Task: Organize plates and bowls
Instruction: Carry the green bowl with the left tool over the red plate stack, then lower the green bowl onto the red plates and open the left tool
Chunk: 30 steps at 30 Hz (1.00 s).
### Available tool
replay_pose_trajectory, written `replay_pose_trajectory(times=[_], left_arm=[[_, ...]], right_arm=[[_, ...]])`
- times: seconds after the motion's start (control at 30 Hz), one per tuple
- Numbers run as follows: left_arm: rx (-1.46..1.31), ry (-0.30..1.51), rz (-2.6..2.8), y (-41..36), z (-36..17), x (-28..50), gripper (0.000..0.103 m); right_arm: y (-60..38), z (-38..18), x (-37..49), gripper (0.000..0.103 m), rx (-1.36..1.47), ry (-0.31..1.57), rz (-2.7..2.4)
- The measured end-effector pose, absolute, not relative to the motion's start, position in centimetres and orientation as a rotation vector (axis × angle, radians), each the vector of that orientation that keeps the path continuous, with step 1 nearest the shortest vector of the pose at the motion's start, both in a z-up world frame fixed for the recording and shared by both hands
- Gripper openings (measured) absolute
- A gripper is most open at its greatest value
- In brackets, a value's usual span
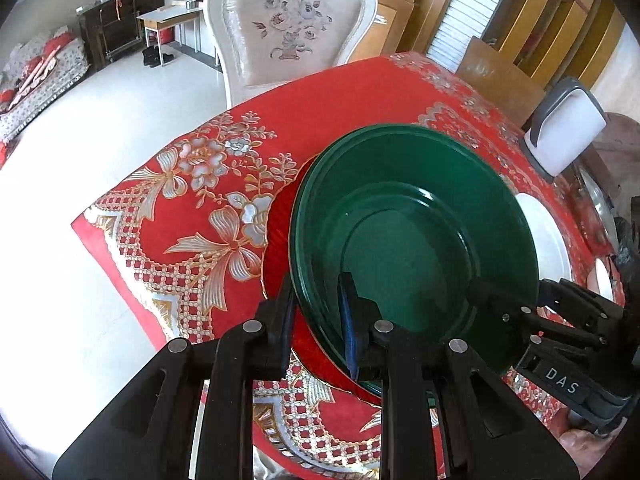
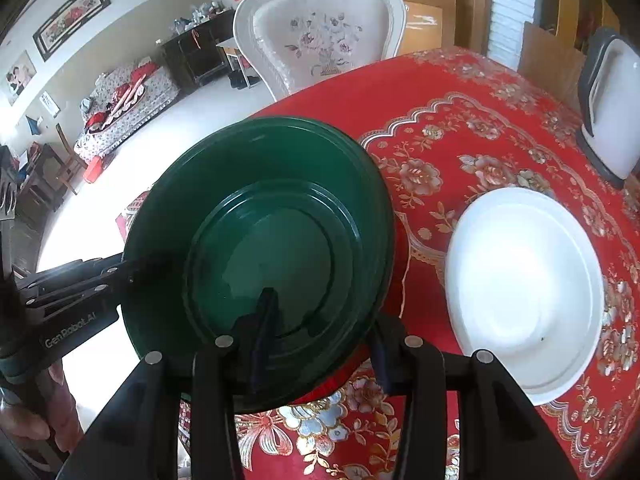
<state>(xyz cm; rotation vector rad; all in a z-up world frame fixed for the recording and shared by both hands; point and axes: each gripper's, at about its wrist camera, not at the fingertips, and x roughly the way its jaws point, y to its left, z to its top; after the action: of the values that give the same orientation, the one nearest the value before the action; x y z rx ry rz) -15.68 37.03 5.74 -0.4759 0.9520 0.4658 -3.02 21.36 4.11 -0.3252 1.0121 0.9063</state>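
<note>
A stack of dark green deep plates [image 1: 412, 208] [image 2: 260, 208] sits on a glossy red plate [image 1: 280, 236] [image 2: 340, 380] near the table's left corner. My left gripper [image 1: 316, 304] is shut on the stack's near-left rim, one finger inside the green plate and one outside. My right gripper [image 2: 324, 320] is shut on the opposite rim in the same way. Each gripper shows in the other's view: the right gripper [image 1: 500, 300] at the right rim, the left gripper [image 2: 136, 268] at the left rim. I cannot tell whether the stack rests on the cloth.
A red floral tablecloth [image 1: 360, 92] [image 2: 460, 80] covers the table. A white plate [image 2: 524, 292] [image 1: 544, 240] lies to the right of the stack. A white jug [image 2: 612, 112] [image 1: 568, 128] stands at the far right. A pale upholstered chair [image 1: 292, 28] [image 2: 320, 32] stands behind the table.
</note>
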Motion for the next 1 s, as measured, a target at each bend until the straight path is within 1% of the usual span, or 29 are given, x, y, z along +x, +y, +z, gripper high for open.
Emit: replay_pose_trajectory(times=[0.07,0.2,0.27,0.3,0.33,0.47,0.5,0.53,0.6,0.7,0.83,1.0], left_arm=[[-0.466,0.956,0.48,37.0,5.6,-15.6,0.019],[-0.486,0.968,0.481,37.3,5.0,-15.3,0.019],[-0.499,0.97,0.48,37.5,4.8,-15.2,0.023],[-0.506,0.965,0.476,37.5,4.8,-15.2,0.027],[-0.506,0.959,0.477,37.4,4.9,-15.3,0.032],[-0.453,0.882,0.529,37.1,6.4,-15.7,0.033],[-0.44,0.86,0.542,37.1,6.8,-15.8,0.036],[-0.434,0.844,0.549,37.0,7.1,-15.8,0.047],[-0.428,0.798,0.552,36.9,8.0,-16.1,0.061],[-0.425,0.753,0.549,36.3,8.9,-16.3,0.062],[-0.435,0.742,0.494,35.1,9.5,-15.9,0.062],[-0.364,0.746,0.442,31.8,10.0,-14.5,0.062]], right_arm=[[21.5,3.9,-3.1,0.044,-0.318,1.026,0.912],[21.5,3.5,-3.0,0.047,-0.294,1.055,0.921],[21.3,3.4,-2.8,0.05,-0.263,1.074,0.923],[21.0,3.4,-2.7,0.053,-0.234,1.088,0.933],[20.9,3.6,-2.7,0.053,-0.221,1.092,0.936],[20.5,4.4,-3.1,0.054,-0.2,1.075,0.938],[20.3,4.6,-3.2,0.055,-0.198,1.068,0.937],[20.1,4.7,-3.2,0.056,-0.197,1.061,0.934],[19.5,5.0,-3.2,0.057,-0.182,1.054,0.929],[18.5,5.4,-2.9,0.057,-0.153,1.054,0.929],[17.0,6.2,-2.9,0.058,-0.128,1.037,0.93],[14.0,7.0,-2.7,0.061,-0.09,1.012,0.91]])
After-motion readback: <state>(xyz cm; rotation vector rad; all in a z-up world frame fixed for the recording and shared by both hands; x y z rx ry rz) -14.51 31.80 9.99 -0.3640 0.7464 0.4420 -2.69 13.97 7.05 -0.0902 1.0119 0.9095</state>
